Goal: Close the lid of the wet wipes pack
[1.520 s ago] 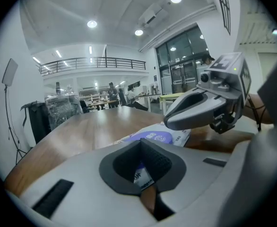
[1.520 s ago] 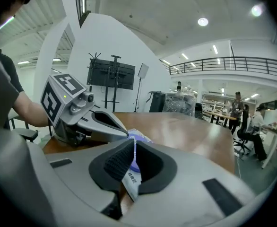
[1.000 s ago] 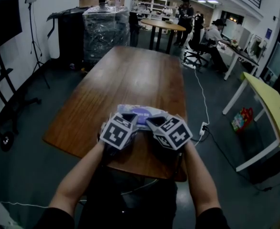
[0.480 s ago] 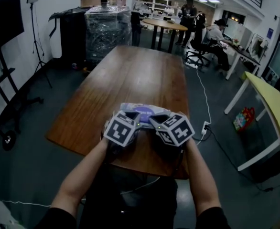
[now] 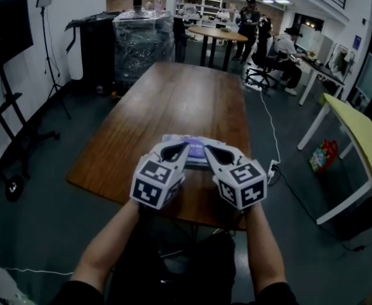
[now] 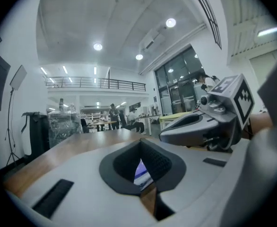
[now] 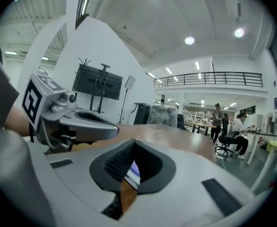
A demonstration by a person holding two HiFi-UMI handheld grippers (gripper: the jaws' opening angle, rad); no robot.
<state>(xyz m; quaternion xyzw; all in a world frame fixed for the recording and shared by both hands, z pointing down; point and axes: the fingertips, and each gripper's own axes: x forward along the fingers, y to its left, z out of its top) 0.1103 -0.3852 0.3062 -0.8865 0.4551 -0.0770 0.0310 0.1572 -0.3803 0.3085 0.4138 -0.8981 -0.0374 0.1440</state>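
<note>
Above pack (image 5: 196, 152), left gripper (image 5: 185, 146), right gripper (image 5: 207, 149) sit closed.

Wooden table (image 5: 173, 113); wrapped pallet (image 5: 141, 43) behind it; yellow table (image 5: 358, 138) right.

The pack (image 5: 196, 149) lies on the bench (image 5: 173, 100) near its near end, and the left hand-held gripper (image 5: 185, 145) and right hand-held gripper (image 5: 206, 148) sit side by side above that end, their tips close together over the pack's near side. Behind the bench's far end stands a wrapped stack (image 5: 143, 40) to the left, with a round table (image 5: 218, 33) farther back to the right. A screen stand (image 5: 8, 43) is left of the bench, and a side table (image 5: 357, 138) stands to its right, a floor cable (image 5: 272, 132) running between them.
</note>
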